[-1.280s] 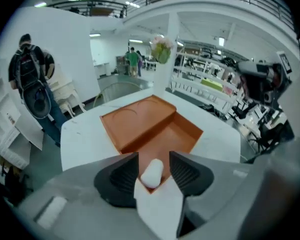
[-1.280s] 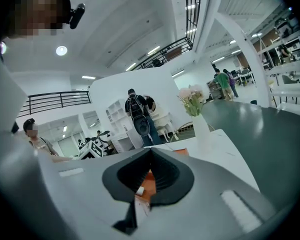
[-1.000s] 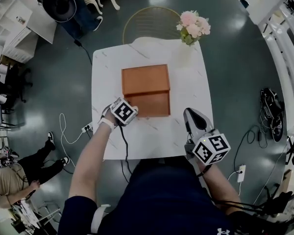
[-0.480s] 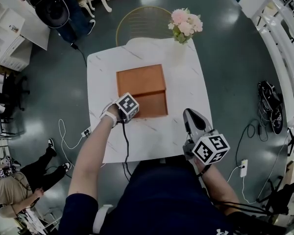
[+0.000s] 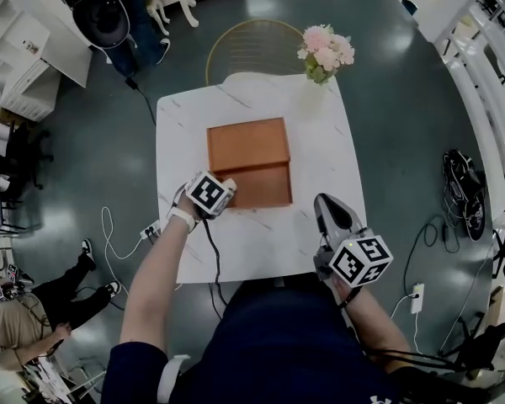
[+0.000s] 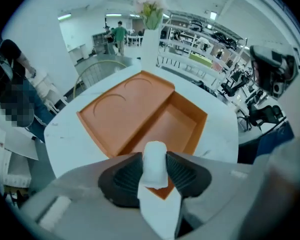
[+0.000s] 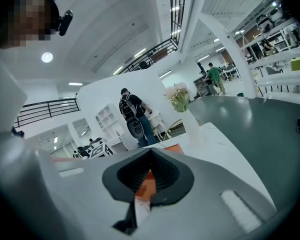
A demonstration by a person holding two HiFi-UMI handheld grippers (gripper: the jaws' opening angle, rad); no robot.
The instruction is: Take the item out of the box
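An orange box [image 5: 265, 183] lies open on the white table [image 5: 320, 141], its lid [image 5: 247, 143] folded flat on the far side. My left gripper [image 5: 228, 188] is at the box's near left corner, shut on a small white block [image 6: 154, 163]. In the left gripper view the block stands upright between the two dark pads [image 6: 122, 178], above the box's near edge. The box's tray [image 6: 177, 126] shows nothing else inside. My right gripper [image 5: 324, 204] hovers over the table's near right edge, apart from the box, its jaws together with nothing between them [image 7: 149, 171].
A vase of pink flowers [image 5: 326, 50] stands at the table's far right corner. A round wire chair [image 5: 252, 45] sits beyond the table. A person [image 5: 25, 310] is on the floor at the left, and cables [image 5: 122, 225] trail beside the table.
My left gripper reached over the box's near left corner and has drawn back to the box's edge. The right gripper has stayed where it was.
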